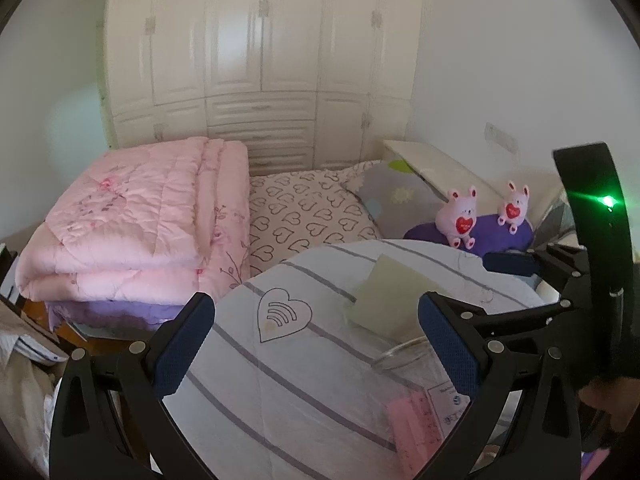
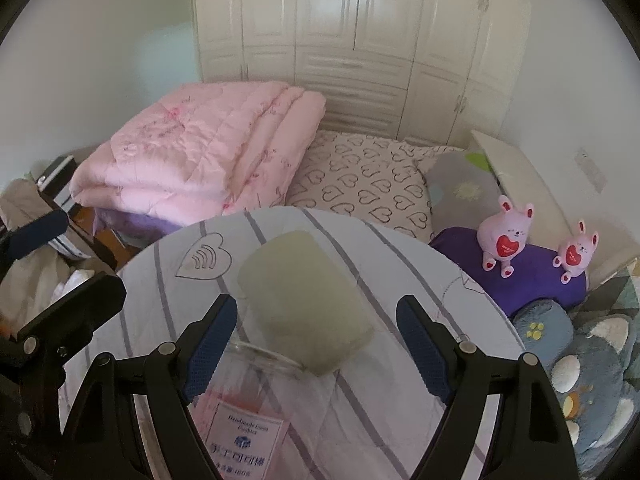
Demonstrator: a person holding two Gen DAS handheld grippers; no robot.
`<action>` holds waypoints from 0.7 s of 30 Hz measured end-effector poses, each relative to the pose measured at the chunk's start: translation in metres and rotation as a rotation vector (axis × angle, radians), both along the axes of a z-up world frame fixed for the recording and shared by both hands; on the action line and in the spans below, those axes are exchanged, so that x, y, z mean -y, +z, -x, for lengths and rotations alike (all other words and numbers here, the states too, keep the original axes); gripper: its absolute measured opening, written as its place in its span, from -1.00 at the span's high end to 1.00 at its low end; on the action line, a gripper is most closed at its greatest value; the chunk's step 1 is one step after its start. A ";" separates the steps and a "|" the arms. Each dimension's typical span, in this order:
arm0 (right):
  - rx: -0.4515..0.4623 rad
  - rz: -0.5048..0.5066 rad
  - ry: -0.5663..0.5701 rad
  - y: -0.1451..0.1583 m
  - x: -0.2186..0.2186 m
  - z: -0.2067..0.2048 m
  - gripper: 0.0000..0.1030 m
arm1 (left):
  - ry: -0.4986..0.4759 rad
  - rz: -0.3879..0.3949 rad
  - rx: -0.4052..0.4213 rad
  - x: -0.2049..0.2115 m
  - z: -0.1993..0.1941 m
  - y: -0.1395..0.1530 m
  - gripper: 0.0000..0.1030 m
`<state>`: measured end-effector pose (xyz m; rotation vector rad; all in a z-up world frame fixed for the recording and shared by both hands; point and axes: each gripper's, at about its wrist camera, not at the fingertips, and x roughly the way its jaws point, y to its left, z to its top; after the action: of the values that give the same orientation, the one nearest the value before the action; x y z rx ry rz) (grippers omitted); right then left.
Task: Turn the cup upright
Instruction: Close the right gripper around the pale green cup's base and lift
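The left gripper (image 1: 316, 344) has its jaws released and holds nothing; it hovers to the left of the cup (image 1: 390, 300). The cup, pale and frosted, lies on its side on the round tabletop (image 2: 160, 320) with striped cloth, its mouth toward the cameras. The right gripper (image 2: 316, 344) is also released, its jaws on either side of the cup. The smooth wall may slip when squeezed, so the cup could roll toward the tabletop edge.
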<state>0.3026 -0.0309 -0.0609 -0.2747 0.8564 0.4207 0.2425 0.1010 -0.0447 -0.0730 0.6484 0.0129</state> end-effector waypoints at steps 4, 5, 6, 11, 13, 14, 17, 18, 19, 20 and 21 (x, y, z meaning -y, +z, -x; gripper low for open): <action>-0.045 0.005 0.011 -0.009 -0.002 -0.013 -0.61 | -0.010 0.004 -0.004 -0.004 -0.010 -0.005 -1.00; -0.055 0.007 0.015 -0.011 -0.003 -0.016 -0.61 | -0.010 0.004 -0.003 -0.003 -0.011 -0.006 -1.00; -0.069 0.008 0.021 -0.014 -0.004 -0.020 -0.61 | -0.012 0.004 -0.008 -0.004 -0.013 -0.008 -1.00; -0.153 0.014 0.036 -0.034 -0.007 -0.038 -0.61 | -0.013 0.015 -0.033 -0.005 -0.021 -0.018 -1.00; -0.200 0.017 0.034 -0.046 -0.008 -0.046 -0.61 | -0.015 0.015 -0.042 -0.004 -0.023 -0.022 -1.00; -0.221 0.012 0.033 -0.050 -0.009 -0.049 -0.61 | -0.015 0.016 -0.043 -0.005 -0.024 -0.022 -1.00; -0.224 -0.002 0.035 -0.053 -0.008 -0.055 -0.62 | -0.015 0.020 -0.057 -0.005 -0.027 -0.026 -1.00; -0.237 -0.011 0.037 -0.052 -0.008 -0.058 -0.62 | -0.014 0.023 -0.061 -0.005 -0.028 -0.027 -1.00; -0.261 -0.020 0.045 -0.054 -0.008 -0.061 -0.62 | -0.015 0.027 -0.065 -0.005 -0.028 -0.028 -1.00; -0.293 -0.023 0.057 -0.057 -0.009 -0.065 -0.66 | -0.016 0.029 -0.066 -0.004 -0.029 -0.029 -1.00; -0.320 -0.021 0.070 -0.060 -0.010 -0.069 -0.68 | -0.016 0.032 -0.068 -0.004 -0.030 -0.030 -1.00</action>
<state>0.3711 -0.0209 -0.1207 -0.2214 1.1571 0.5476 0.2723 0.1047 -0.0743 -0.0986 0.7175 -0.0100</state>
